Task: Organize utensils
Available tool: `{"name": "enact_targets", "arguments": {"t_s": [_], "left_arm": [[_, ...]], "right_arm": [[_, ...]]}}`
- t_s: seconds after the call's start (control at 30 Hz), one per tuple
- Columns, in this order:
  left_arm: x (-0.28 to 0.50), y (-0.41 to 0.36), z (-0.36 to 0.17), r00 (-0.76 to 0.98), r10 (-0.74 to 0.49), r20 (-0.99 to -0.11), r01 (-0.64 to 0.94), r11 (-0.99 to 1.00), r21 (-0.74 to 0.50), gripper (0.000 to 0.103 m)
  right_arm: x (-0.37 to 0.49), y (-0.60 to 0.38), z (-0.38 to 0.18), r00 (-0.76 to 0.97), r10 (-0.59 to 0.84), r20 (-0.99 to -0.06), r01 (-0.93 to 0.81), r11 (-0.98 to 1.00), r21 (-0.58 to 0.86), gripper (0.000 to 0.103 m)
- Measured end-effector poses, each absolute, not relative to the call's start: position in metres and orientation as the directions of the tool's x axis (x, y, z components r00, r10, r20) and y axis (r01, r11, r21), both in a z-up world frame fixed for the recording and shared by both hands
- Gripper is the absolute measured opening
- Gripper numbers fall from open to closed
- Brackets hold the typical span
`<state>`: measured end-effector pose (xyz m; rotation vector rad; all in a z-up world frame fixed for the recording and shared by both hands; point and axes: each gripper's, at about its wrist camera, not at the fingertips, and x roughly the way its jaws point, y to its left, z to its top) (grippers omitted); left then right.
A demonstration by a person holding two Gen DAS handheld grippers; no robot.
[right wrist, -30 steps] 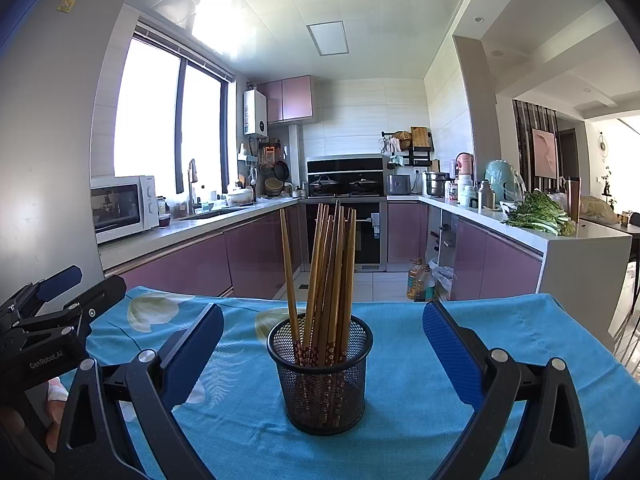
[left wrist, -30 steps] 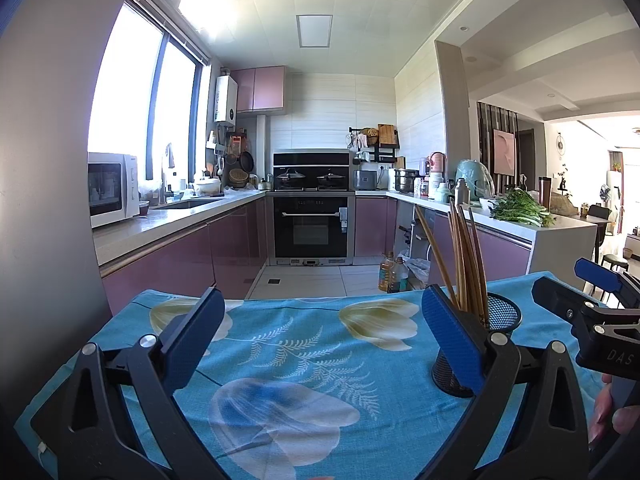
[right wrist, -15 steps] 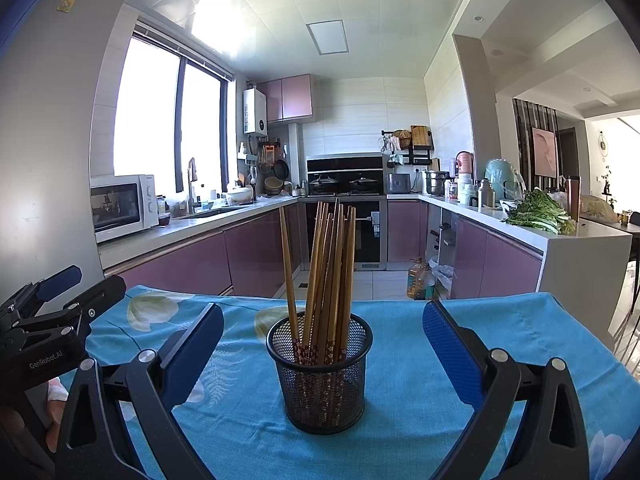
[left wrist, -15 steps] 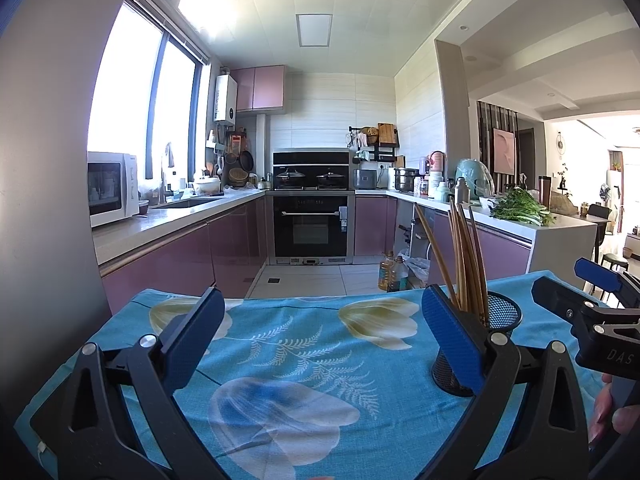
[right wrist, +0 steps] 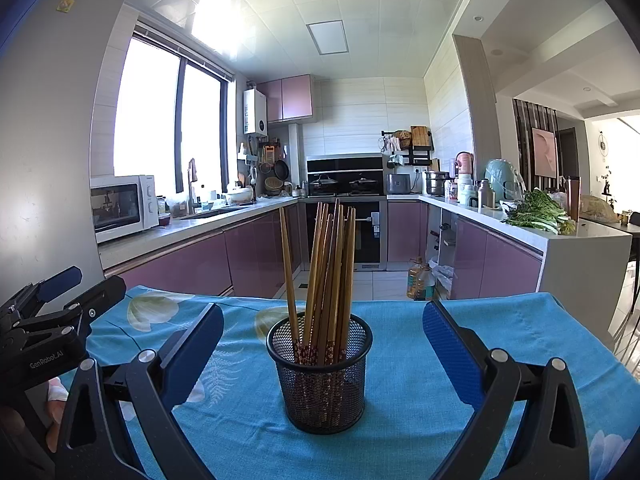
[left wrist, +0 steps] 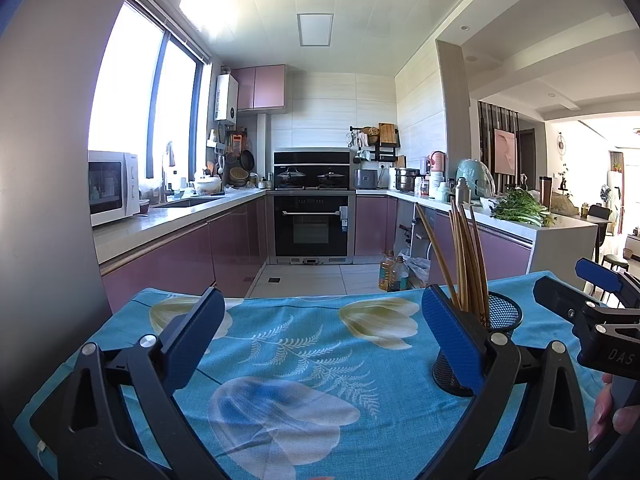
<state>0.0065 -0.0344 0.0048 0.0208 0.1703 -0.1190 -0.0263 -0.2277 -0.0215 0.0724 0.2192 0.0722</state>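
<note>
A black mesh cup (right wrist: 322, 376) stands upright on the blue flowered tablecloth (right wrist: 400, 408), holding several brown chopsticks (right wrist: 328, 272) that lean slightly. My right gripper (right wrist: 323, 340) is open, its blue pads on either side of the cup and apart from it. In the left wrist view the same cup (left wrist: 496, 328) sits at the right, partly hidden behind the right finger, with the chopsticks (left wrist: 464, 264) rising above. My left gripper (left wrist: 320, 332) is open over bare cloth, with nothing between its fingers.
The table's far edge (left wrist: 304, 298) drops to a tiled kitchen floor. Purple cabinets, an oven (left wrist: 314, 224) and a microwave (left wrist: 112, 186) lie beyond. Greens (right wrist: 536, 212) rest on the right counter. A person's hand (left wrist: 612, 416) shows at the right.
</note>
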Motion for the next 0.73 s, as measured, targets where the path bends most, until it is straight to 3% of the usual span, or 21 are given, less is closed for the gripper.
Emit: {"name": "enact_targets", "arguments": {"t_s": [0.4, 0.57, 0.63, 0.73], "left_arm": [[0.009, -0.029, 0.004, 0.976, -0.119, -0.182, 0.119, 0.993, -0.009, 0.097], [0.017, -0.027, 0.001, 0.966, -0.119, -0.23, 0.12, 0.993, -0.008, 0.097], [0.027, -0.025, -0.003, 0.951, -0.108, -0.291, 0.114, 0.993, 0.004, 0.097], [0.044, -0.017, -0.011, 0.927, -0.087, -0.365, 0.098, 0.995, 0.013, 0.097]], "right_arm": [[-0.025, -0.229, -0.021, 0.973, 0.079, -0.219, -0.062, 0.995, 0.084, 0.096], [-0.022, -0.239, -0.023, 0.968, 0.06, -0.243, -0.043, 0.996, 0.077, 0.096], [-0.016, -0.252, -0.028, 0.957, 0.034, -0.29, -0.014, 0.997, 0.071, 0.096], [0.007, -0.288, -0.047, 0.89, -0.047, -0.454, 0.078, 0.996, 0.05, 0.096]]}}
